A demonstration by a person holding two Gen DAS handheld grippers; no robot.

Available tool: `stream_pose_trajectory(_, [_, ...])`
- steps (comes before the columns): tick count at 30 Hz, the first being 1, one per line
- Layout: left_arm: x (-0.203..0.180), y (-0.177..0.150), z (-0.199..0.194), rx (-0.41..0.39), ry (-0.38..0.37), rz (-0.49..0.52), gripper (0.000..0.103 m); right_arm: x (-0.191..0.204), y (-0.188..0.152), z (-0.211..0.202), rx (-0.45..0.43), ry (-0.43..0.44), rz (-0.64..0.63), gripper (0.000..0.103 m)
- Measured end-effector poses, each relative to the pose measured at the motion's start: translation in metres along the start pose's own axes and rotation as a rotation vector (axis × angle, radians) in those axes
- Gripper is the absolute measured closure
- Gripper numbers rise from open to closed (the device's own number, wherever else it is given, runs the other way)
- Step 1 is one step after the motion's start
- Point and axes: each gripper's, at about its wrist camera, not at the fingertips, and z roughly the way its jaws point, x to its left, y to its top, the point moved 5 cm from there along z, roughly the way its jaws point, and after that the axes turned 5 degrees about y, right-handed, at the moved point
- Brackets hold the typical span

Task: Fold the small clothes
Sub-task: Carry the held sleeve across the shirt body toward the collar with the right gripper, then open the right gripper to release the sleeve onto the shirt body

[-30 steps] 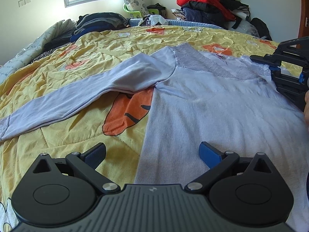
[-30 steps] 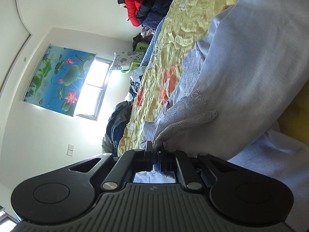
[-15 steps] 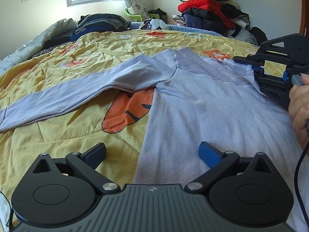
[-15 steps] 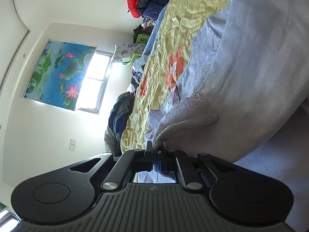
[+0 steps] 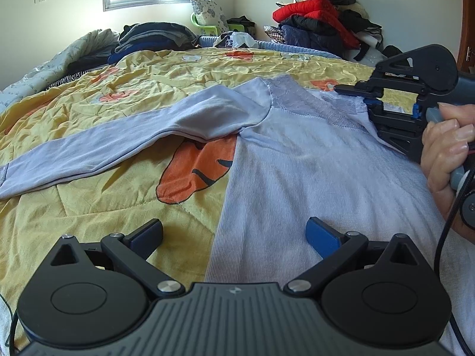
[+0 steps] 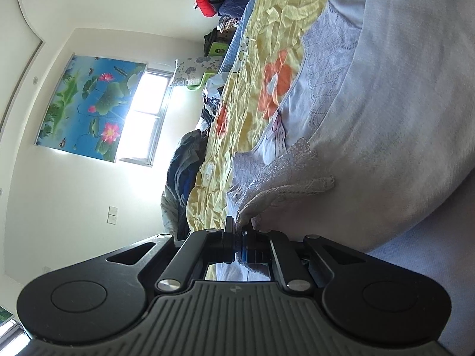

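Observation:
A pale lilac long-sleeved top (image 5: 297,166) lies spread on the yellow quilt (image 5: 89,207), its left sleeve (image 5: 98,151) stretched out to the left. My left gripper (image 5: 234,234) hovers open over the top's lower side edge, nothing between its blue pads (image 5: 319,233). My right gripper (image 6: 239,231), turned on its side, is shut on the lace cuff (image 6: 285,178) of the other sleeve, lifted over the top's body. In the left wrist view the right gripper (image 5: 368,98) sits at the far right, held by a hand (image 5: 445,151).
A pile of red and dark coats (image 5: 320,23) stands at the back right. Folded dark clothes (image 5: 148,37) and a grey blanket (image 5: 44,68) lie at the back left. A green stool with a floral pillow (image 5: 207,14) is under the window. A lotus picture (image 6: 89,109) hangs beside it.
The right gripper has carried the lace cuff leftward over the top's body, and its hand has come further into the left wrist view. The left gripper has stayed where it was.

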Motion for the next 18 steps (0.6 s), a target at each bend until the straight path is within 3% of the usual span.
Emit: stream_pose_trajectory(18, [0.0,-0.001,0.0,-0.004,-0.002,-0.002,0.0,0.022,-0.017,0.058,0.066,-0.001,-0.066,0.091])
